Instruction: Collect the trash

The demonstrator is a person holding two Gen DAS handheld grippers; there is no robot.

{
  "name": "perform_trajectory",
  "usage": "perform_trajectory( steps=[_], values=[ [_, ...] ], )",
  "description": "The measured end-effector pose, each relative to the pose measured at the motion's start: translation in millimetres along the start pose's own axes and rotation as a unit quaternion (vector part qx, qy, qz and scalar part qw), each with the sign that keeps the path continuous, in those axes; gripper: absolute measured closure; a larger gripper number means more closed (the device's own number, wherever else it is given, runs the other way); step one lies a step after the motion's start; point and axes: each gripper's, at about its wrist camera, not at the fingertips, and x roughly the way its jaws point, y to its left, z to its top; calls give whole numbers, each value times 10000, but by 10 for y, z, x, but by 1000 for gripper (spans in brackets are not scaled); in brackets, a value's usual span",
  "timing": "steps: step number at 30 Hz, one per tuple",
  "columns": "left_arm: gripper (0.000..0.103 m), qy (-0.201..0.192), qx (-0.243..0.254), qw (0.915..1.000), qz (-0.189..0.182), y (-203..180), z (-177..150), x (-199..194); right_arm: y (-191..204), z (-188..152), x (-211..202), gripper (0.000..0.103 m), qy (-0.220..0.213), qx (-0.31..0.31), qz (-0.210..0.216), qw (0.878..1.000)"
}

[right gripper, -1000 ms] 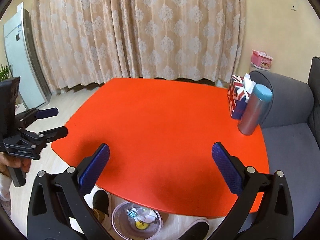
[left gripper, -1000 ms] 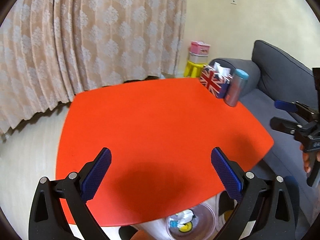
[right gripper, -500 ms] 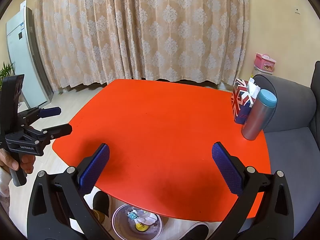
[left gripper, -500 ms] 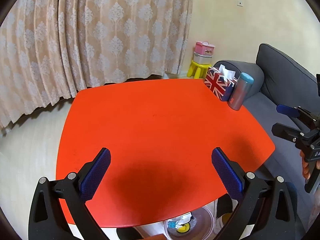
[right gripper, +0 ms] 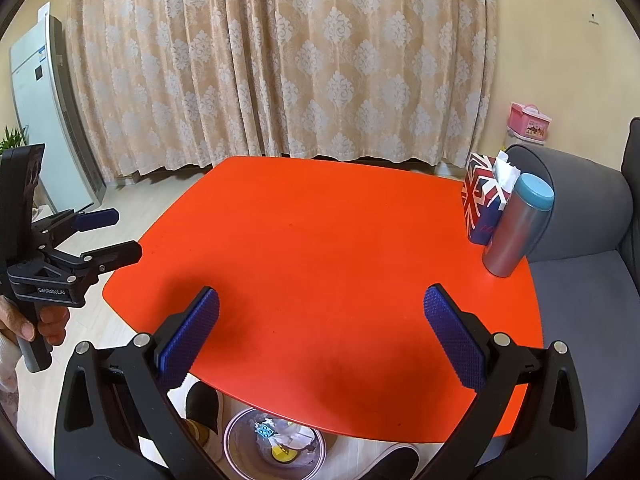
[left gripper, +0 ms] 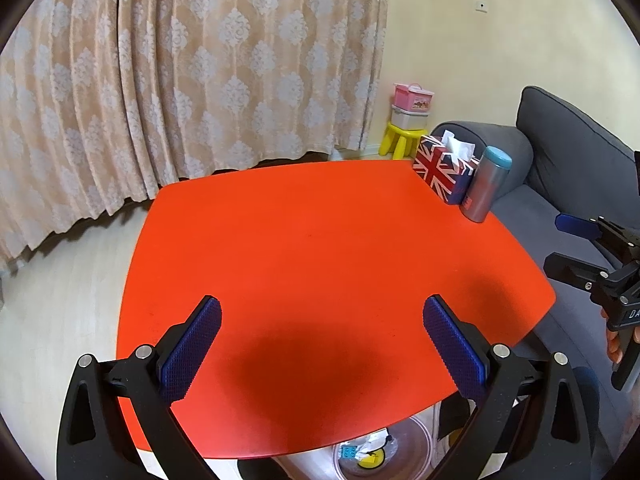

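Both grippers hang over the near edge of the red table (right gripper: 320, 240), the left gripper (left gripper: 320, 344) and the right gripper (right gripper: 320, 332) wide open and empty. The collected trash lies in the clear bin (right gripper: 240, 436) on the floor under that edge, probably so that it stays within reach. A tissue box (right gripper: 480, 196) and a tumbler (right gripper: 516, 224) stand together at the far right corner.

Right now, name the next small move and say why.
Probably just draw both grippers back: the orange table shows only a tissue box and a tumbler, the trash sits in the bin below, and both the left gripper and right gripper are open.
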Motion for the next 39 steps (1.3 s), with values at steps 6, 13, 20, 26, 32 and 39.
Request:
perform_trajectory(
  steps=[6, 13, 20, 26, 32, 39],
  values=[
    [6, -1, 2, 10000, -11, 8, 3, 4, -14, -19, 28, 3, 13, 14, -1, 10000],
    [6, 4, 18, 10000, -17, 4, -3, 16, -29, -53, 50, 3, 22, 15, 8, 10000],
    [6, -5, 26, 10000, -33, -1, -3, 14, -25, -50, 50, 3, 21, 13, 7, 10000],
    [6, -15, 32, 10000, -37, -13, -6, 16, -23, -46, 50, 3, 25, 13, 3, 10000],
    [6, -10, 37, 10000, -46, -25, 6, 21, -23, -41, 50, 3, 26, 14, 5, 10000],
    [6, -10, 32, 10000, -49, -30, 3, 21, -24, -33, 49, 3, 34, 13, 2, 10000]
  ],
)
